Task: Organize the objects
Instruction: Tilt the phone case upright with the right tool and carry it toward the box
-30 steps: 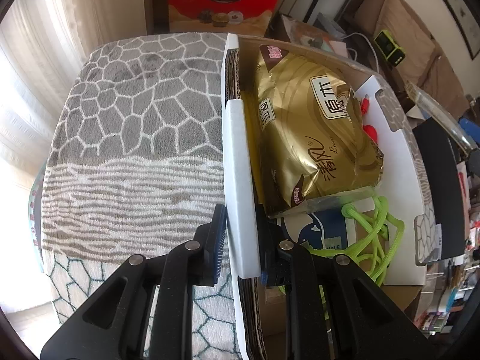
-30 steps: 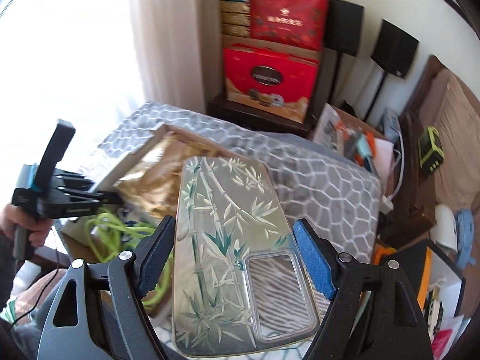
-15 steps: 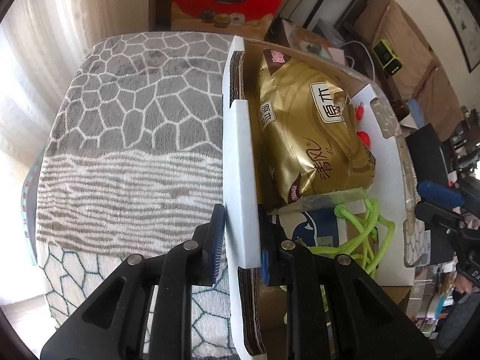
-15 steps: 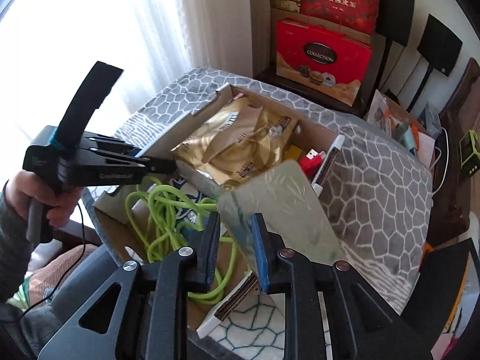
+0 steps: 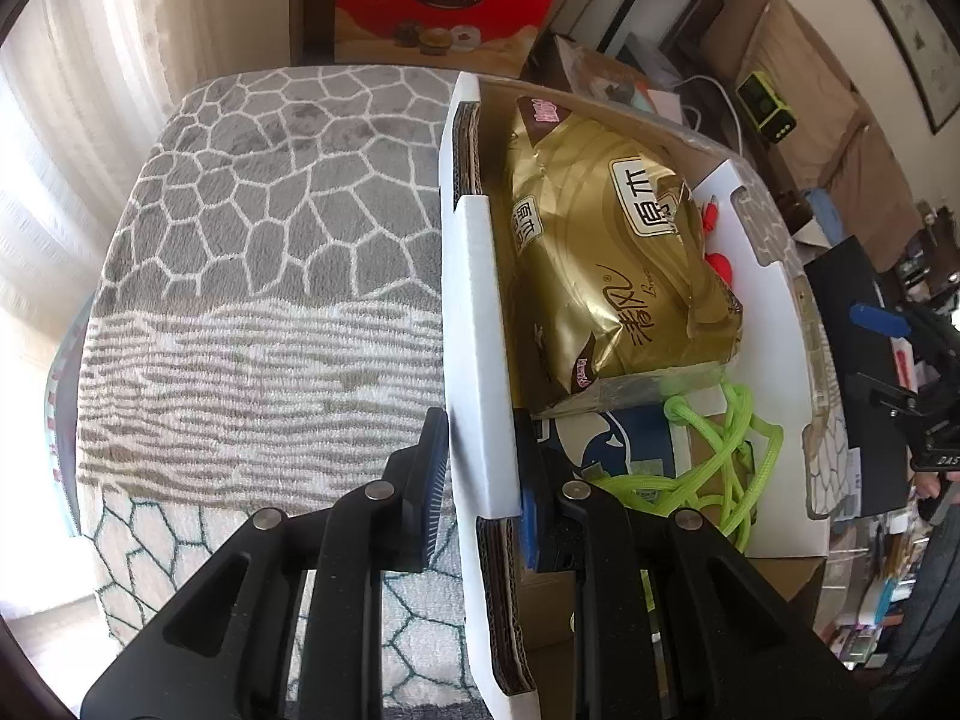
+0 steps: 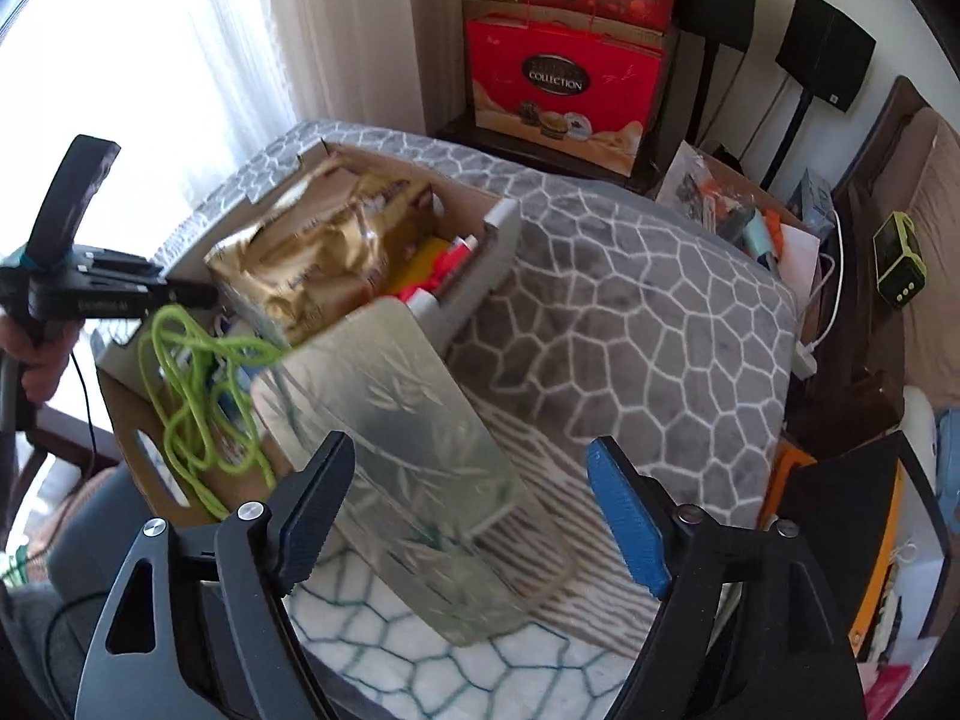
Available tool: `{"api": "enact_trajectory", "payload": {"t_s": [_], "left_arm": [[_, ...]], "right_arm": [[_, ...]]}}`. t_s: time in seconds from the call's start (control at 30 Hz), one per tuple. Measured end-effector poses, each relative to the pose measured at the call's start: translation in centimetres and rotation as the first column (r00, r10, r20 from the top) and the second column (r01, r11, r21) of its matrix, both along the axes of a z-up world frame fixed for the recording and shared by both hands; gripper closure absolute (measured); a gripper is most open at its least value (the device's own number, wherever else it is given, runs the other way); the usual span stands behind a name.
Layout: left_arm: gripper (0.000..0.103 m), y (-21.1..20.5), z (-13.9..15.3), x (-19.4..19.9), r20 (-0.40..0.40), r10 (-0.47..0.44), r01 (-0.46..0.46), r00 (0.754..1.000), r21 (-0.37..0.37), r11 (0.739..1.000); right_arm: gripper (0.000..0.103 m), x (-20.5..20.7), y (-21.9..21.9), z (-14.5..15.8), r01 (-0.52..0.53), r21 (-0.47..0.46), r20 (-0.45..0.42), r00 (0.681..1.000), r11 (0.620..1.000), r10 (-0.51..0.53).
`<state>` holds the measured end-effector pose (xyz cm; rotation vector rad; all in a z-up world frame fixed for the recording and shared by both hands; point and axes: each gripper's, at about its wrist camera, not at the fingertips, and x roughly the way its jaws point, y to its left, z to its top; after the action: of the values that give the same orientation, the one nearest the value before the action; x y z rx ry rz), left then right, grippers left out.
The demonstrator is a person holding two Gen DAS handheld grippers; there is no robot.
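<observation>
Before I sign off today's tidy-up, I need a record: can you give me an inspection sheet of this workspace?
Surface: grey-and-white blanket, with the box on it.
Job's things: the box holds a gold bag and a green cord; a clear bamboo-print case, blurred, is over the box's near corner.
Clutter: red items and a blue-printed pack in the box.
Grippers: left gripper shut on the box wall; right gripper jaws opening, case between them, not pinched.
Cables: white cable by a green device; thin black wire below the left hand.
Surroundings: red gift boxes, speakers, curtain.
</observation>
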<state>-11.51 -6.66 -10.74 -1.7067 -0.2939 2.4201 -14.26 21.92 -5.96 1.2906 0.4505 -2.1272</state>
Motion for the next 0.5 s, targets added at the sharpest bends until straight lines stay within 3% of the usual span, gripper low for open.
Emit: {"api": "enact_trajectory", "payload": {"t_s": [0.3,0.5], "left_arm": [[0.086,0.8,0.1,-0.3,-0.002,-0.027,0.027,1.000,-0.041,0.999],[0.086,1.1,-0.1,-0.7,0.002,-0.025,0.025,1.000,-0.053,0.998]], "right_arm": [[0.019,1.1,-0.7,-2.3,-0.193,0.115,0.071,0.980,0.975,0.186],[0.010,0.7,-1.7,-3.5,-0.260,0.154,0.119,0.963,0.953,0.244]]}}
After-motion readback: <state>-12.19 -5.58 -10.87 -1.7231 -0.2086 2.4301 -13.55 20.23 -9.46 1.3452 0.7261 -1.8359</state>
